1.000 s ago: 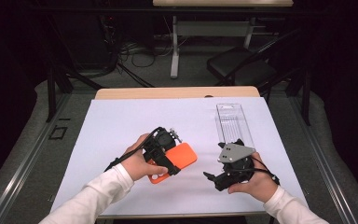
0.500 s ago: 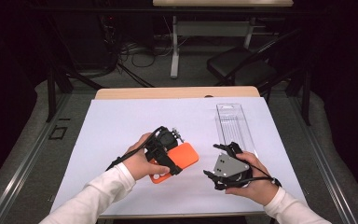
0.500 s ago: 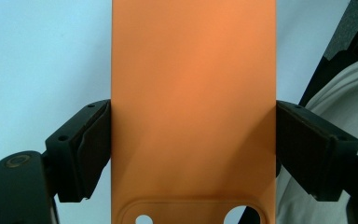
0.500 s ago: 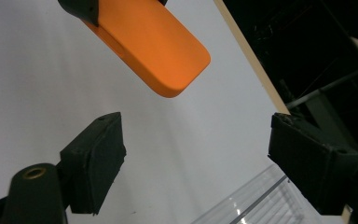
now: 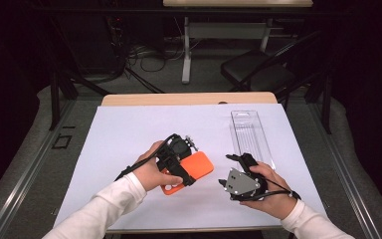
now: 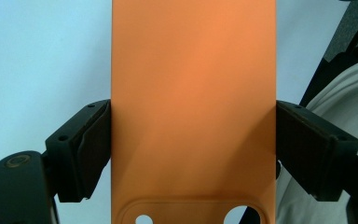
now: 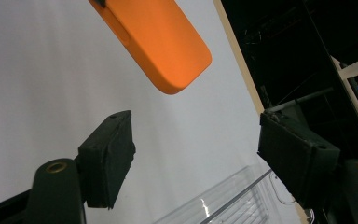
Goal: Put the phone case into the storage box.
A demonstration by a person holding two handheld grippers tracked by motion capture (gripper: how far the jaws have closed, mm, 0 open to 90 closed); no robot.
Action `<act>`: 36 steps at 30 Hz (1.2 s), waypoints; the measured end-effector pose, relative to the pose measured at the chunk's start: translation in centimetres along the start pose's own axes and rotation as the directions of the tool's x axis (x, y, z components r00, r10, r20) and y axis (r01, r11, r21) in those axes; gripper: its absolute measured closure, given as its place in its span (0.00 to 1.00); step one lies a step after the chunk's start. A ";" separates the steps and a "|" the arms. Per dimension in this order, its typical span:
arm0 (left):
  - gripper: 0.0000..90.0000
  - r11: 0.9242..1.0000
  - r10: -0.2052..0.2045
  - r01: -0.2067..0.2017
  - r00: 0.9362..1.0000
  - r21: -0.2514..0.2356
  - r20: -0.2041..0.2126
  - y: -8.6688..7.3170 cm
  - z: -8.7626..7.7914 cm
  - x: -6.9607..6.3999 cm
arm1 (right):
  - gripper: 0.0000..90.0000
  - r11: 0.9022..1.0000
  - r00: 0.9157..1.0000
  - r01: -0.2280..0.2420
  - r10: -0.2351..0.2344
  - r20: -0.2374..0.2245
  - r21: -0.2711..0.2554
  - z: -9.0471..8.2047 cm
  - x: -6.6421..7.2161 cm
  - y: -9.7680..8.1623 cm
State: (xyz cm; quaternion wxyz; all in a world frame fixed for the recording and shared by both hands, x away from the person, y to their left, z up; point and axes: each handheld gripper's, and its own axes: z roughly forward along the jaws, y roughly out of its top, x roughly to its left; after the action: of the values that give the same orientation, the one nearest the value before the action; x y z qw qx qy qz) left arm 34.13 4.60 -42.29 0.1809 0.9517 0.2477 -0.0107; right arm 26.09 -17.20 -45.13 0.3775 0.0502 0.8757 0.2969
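Both forearms come in from the near edge of the tabletop (image 5: 129, 124), in white sleeves. The left hand (image 5: 151, 172) wraps the left tool (image 5: 181, 162) from behind and aims it away and to the right, low over the white sheet. The right hand (image 5: 268, 191) cups the right tool (image 5: 241, 172) from below, its grey plate tipped up toward the camera and its nose pointing away and slightly left.

From the high view the left tool's body covers much of the orange phone case (image 5: 191, 172), and its jaws cannot be made out there. In the left tool's own view the case (image 6: 193, 107) runs off the top and bottom edges, with the camera cutout partly cut off at the bottom.

The left tool holds the case across its width, a pad pressed on each long side. The right tool (image 7: 196, 154) has just been closing its jaws, yet they stand apart with nothing between them; the case's rounded end (image 7: 168, 42) lies ahead of it and to its left, not touching. A clear plastic tray (image 5: 251, 134) lies just beyond the right tool.
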 end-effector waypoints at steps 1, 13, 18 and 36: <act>0.18 1.000 -0.001 0.001 1.000 -0.001 0.001 0.0 0.0 0.0 | 0.29 1.000 1.000 0.004 -0.004 0.002 -0.001 0.0 0.0 0.0; 0.18 1.000 0.010 -0.010 1.000 -0.001 0.024 0.7 0.4 -0.4 | 0.39 0.983 0.984 0.176 -0.175 0.031 -0.047 0.2 0.6 0.0; 0.18 1.000 0.018 -0.017 0.999 -0.006 0.032 1.2 0.5 -0.8 | 0.44 0.971 0.970 0.238 -0.236 0.053 -0.031 0.4 1.2 -0.1; 0.18 0.999 0.037 -0.037 0.998 -0.001 0.055 2.3 1.0 -1.4 | 0.48 0.913 0.907 0.409 -0.405 0.120 -0.009 1.3 2.1 -0.5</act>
State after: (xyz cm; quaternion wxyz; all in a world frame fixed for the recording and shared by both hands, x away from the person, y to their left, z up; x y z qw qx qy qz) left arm 34.06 1.72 -42.30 0.1880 0.9554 0.2252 -0.0333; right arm 25.52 -16.33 -47.41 0.4817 -0.1227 0.8385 0.2233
